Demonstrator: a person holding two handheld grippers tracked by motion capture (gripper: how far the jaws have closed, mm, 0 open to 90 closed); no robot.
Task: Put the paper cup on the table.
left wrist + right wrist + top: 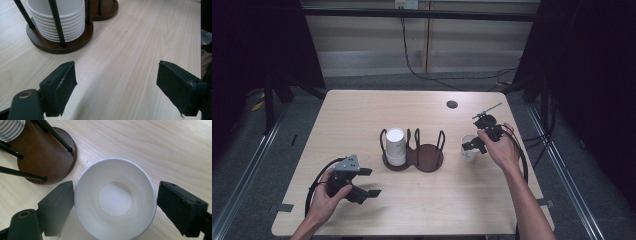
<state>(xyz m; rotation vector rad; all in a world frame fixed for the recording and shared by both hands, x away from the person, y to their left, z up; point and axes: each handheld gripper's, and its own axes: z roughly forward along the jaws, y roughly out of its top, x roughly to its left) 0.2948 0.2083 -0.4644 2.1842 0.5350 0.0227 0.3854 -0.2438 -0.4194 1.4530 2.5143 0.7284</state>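
Right claw (115,207) stands wide around the upright white paper cup (115,200) on the desk (175,150) at frame centre, its left pad apparently brushing the rim, so lifting away carelessly could tip the cup.

The left gripper (368,182) is hovering at the near left, jaws spread wide, gripped by the left hand (328,197). The right gripper (473,145) is pointing down at the right, jaws standing apart.
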